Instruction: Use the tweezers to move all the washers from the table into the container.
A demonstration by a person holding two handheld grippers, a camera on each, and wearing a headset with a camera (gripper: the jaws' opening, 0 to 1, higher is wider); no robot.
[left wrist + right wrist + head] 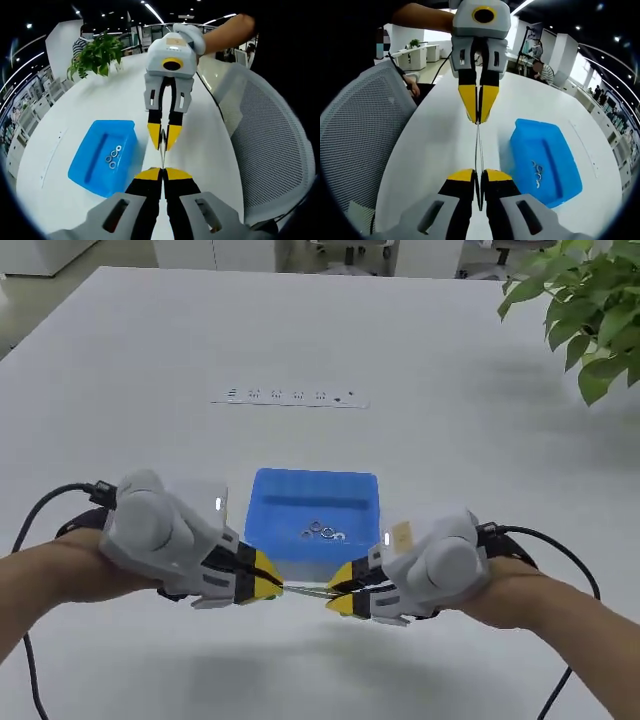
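Thin metal tweezers (305, 590) hang level between my two grippers, just in front of the blue container (300, 483). My left gripper (268, 583) is shut on one end and my right gripper (340, 598) is shut on the other, their yellow tips almost meeting. Three washers (322, 532) lie inside the container. In the left gripper view the tweezers (162, 157) run from my left gripper (163, 172) to the right gripper (164, 140), with the container (95, 165) and washers (114, 155) to the left. In the right gripper view the tweezers (478, 147) span my right gripper (479, 174) and the left gripper (478, 117); the container (560, 150) holds the washers (538, 175).
A pale strip with small marks (290, 396) lies on the white table beyond the container. A potted plant (590, 310) stands at the far right. A grey mesh chair (270, 145) sits at the table's near edge. People sit at desks in the background.
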